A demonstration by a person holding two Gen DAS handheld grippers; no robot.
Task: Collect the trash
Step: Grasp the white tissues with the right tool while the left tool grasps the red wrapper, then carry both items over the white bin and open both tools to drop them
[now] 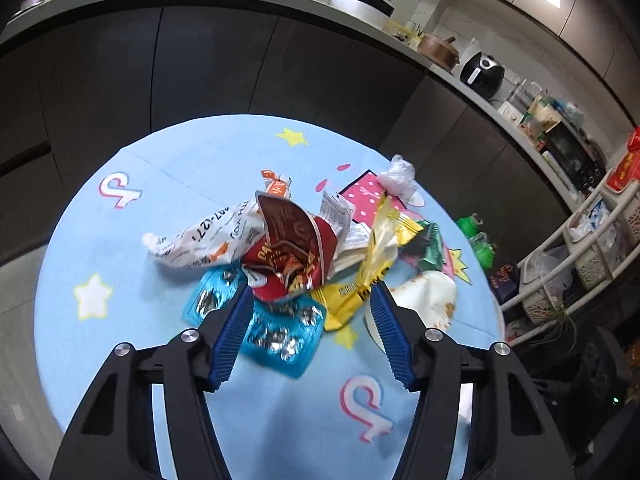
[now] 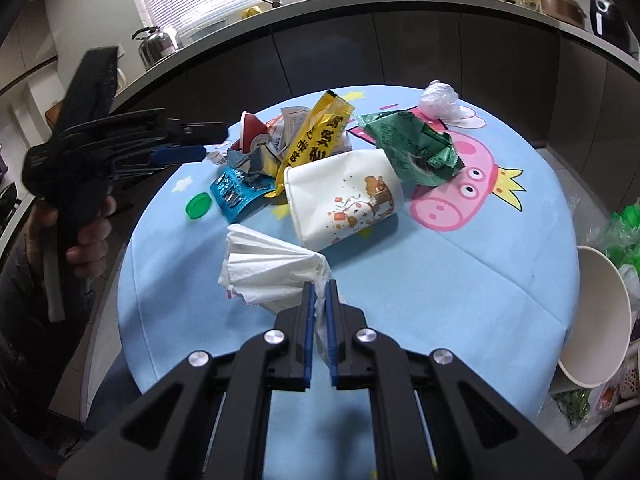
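A pile of trash lies on the round blue tablecloth [image 1: 132, 240]: a red wrapper [image 1: 296, 248], a blue foil pack [image 1: 280, 332], a yellow wrapper [image 1: 376, 256], a white paper cup [image 2: 344, 196] on its side and a green wrapper [image 2: 412, 148]. My left gripper [image 1: 312, 300] is open just above the red wrapper and blue pack; it also shows in the right wrist view [image 2: 192, 144]. My right gripper [image 2: 319, 292] is shut on a crumpled white tissue [image 2: 268, 264] above the near table edge.
A green bottle cap [image 2: 198, 206] and a clear plastic ball [image 2: 440, 100] lie on the cloth. A white bowl [image 2: 596, 320] and green bags [image 2: 628, 232] sit off the table's right side. A dark kitchen counter [image 1: 240, 60] curves behind, with a rack [image 1: 580, 252] to the right.
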